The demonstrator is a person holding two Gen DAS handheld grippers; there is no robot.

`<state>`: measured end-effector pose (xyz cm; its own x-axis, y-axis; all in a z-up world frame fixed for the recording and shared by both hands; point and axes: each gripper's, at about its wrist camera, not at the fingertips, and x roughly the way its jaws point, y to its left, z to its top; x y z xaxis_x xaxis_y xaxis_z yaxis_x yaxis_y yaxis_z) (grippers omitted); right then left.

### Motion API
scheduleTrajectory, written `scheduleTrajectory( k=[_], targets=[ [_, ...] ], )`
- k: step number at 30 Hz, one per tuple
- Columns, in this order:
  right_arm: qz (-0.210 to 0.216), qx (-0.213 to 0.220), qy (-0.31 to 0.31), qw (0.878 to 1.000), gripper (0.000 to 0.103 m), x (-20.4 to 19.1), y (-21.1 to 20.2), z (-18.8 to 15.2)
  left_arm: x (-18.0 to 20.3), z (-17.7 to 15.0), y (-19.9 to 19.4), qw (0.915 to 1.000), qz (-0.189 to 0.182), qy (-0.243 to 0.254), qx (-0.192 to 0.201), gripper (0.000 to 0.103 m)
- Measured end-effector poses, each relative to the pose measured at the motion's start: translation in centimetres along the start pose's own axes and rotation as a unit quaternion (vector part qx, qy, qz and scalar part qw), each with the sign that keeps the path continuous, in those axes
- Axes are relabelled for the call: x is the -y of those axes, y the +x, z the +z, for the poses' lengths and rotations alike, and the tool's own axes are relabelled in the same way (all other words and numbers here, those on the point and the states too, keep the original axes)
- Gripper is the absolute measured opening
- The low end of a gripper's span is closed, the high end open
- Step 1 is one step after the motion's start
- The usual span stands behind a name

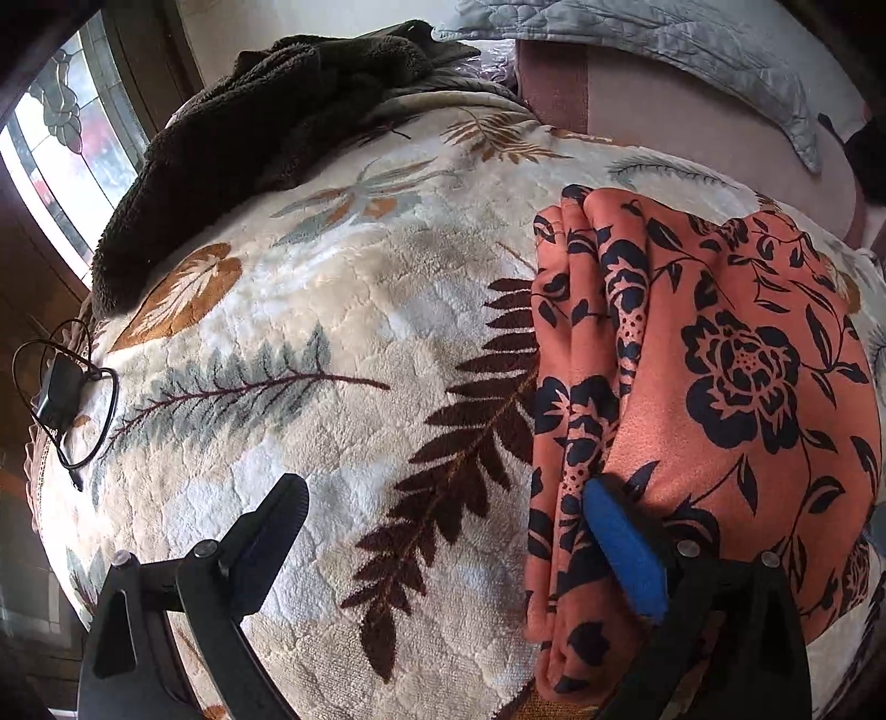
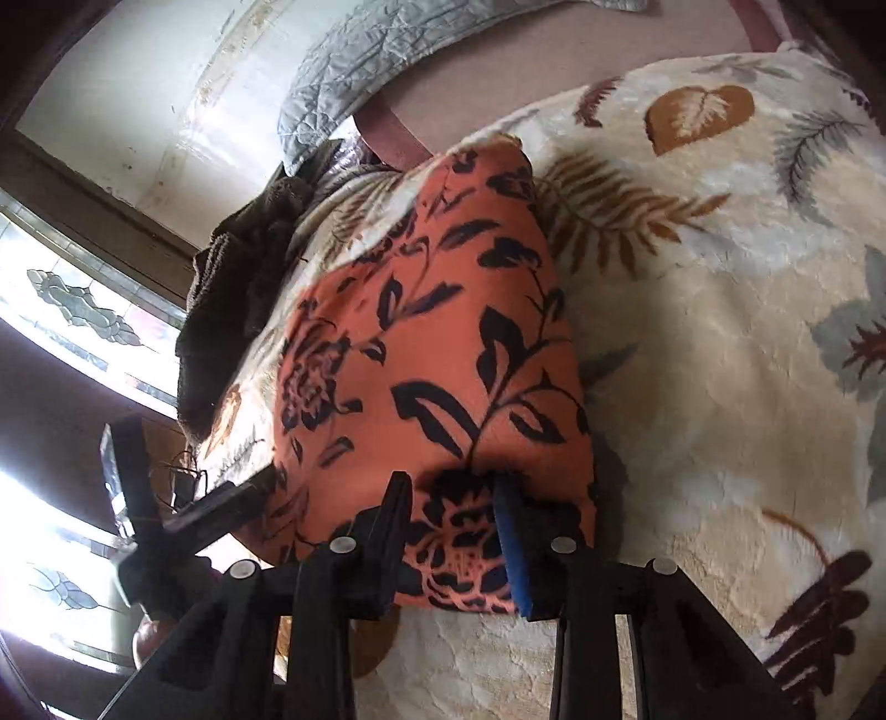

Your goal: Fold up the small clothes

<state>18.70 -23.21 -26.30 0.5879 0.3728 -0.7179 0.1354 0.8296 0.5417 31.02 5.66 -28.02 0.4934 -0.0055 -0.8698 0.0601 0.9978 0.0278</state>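
An orange garment with a dark floral print (image 1: pixel 720 387) lies folded on a cream leaf-patterned blanket (image 1: pixel 332 310). Its stacked folded edges face left in the left wrist view. My left gripper (image 1: pixel 443 498) is open wide; its blue-padded right finger (image 1: pixel 626 548) rests on the garment's near left edge, the other finger over bare blanket. In the right wrist view the garment (image 2: pixel 432 343) fills the middle. My right gripper (image 2: pixel 454 498) is partly open, its fingers straddling the garment's near edge. The left gripper's black finger (image 2: pixel 216 509) shows at the left.
A dark brown fleece (image 1: pixel 249 138) lies bunched at the blanket's far left. A black cable and small device (image 1: pixel 61 393) sit at the bed's left edge. A grey quilt (image 1: pixel 664 50) and pink surface lie beyond. A stained-glass window (image 2: pixel 83 315) is at left.
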Motion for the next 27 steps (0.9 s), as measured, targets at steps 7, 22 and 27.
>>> scheduleTrajectory(
  k=[7,22,27],
  targets=[
    [-0.01,0.052,0.011,0.999,0.033,-1.3,1.7,7.3,0.2,0.7,1.1,0.9999,0.005,-0.008,-0.01,0.1],
    [-0.015,0.026,0.006,1.0,0.035,-0.2,4.3,8.8,-0.4,1.2,-0.9,0.9996,-0.011,-0.006,0.025,0.1],
    [-0.014,0.022,-0.06,0.998,0.035,-2.3,0.5,3.8,-0.5,-0.8,-1.6,0.9997,0.013,0.011,0.018,0.1]
  ],
)
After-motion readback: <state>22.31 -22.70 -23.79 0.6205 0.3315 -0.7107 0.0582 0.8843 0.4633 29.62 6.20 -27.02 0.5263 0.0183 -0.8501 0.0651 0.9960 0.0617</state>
